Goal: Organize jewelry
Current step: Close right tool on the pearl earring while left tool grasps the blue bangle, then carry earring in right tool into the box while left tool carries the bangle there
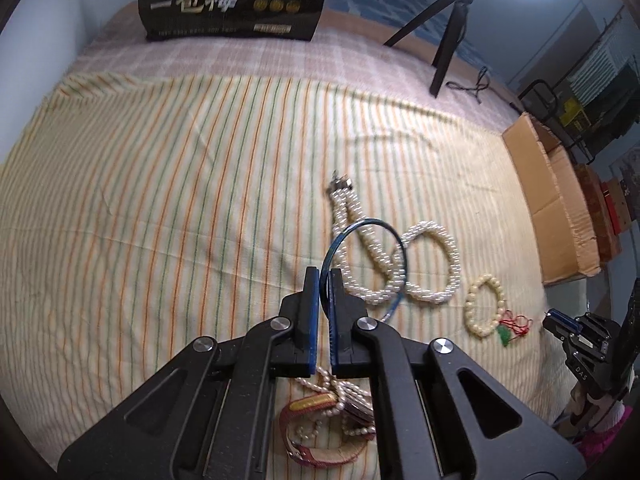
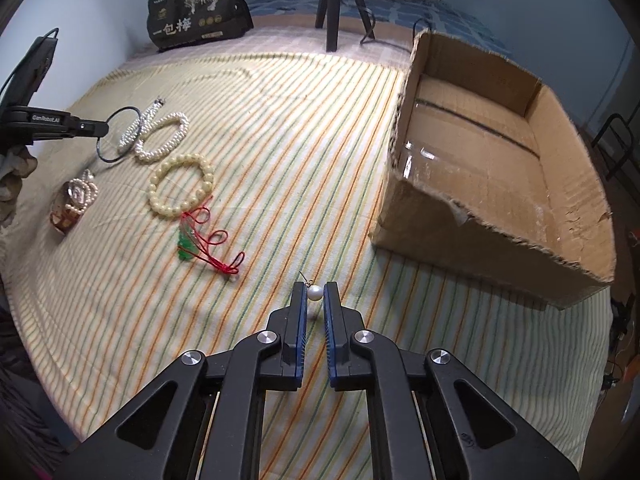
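My left gripper (image 1: 325,276) is shut on a thin blue bangle (image 1: 362,227) and holds it above a white pearl bracelet (image 1: 400,276) on the striped cloth. The left gripper (image 2: 105,128) and the bangle (image 2: 120,136) also show in the right wrist view. My right gripper (image 2: 315,290) is shut on a white pearl earring (image 2: 315,293) just above the cloth. A cream bead bracelet (image 2: 180,188) lies beside a green pendant on red cord (image 2: 208,240). A watch with pearls (image 1: 332,420) lies under my left gripper.
An open cardboard box (image 2: 480,152) stands at the right of the cloth, with clear plastic inside. A black bag with Chinese lettering (image 1: 236,0) and a tripod (image 1: 448,28) stand at the far side. The right gripper (image 1: 576,332) shows at the left view's edge.
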`<state>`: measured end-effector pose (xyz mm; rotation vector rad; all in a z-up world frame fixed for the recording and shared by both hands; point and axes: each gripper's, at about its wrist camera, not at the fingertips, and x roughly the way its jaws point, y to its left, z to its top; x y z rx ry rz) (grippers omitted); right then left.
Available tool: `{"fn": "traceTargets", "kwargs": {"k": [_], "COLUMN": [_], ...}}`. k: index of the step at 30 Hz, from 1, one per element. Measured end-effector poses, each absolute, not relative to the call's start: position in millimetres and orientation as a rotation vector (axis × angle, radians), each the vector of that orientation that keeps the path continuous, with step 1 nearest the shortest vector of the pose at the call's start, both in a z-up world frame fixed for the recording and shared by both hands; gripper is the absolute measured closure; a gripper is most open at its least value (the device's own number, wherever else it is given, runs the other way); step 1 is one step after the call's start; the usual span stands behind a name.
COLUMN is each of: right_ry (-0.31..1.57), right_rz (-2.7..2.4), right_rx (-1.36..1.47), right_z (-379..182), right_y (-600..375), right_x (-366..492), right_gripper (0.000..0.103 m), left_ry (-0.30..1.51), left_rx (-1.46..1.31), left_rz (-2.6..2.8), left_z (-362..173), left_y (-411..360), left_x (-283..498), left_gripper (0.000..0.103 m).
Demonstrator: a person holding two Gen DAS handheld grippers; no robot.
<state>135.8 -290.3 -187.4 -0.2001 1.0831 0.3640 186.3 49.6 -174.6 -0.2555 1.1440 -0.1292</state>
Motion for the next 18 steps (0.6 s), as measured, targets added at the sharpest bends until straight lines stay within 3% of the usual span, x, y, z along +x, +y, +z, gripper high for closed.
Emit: {"fn": "traceTargets", "kwargs": {"k": [18], "right_ry": [0.925], "right_rz": [0.378], "right_rx": [-0.169], "right_z": [-130], "right_y": [-285], "right_x": [119], "right_gripper": [0.096], "left_ry": [0.993], "left_rx": [-0.265], "left_rz": [-0.237], "left_z": [-110], "left_y": [26], "left_x": [151], "left_gripper": [0.102]}}
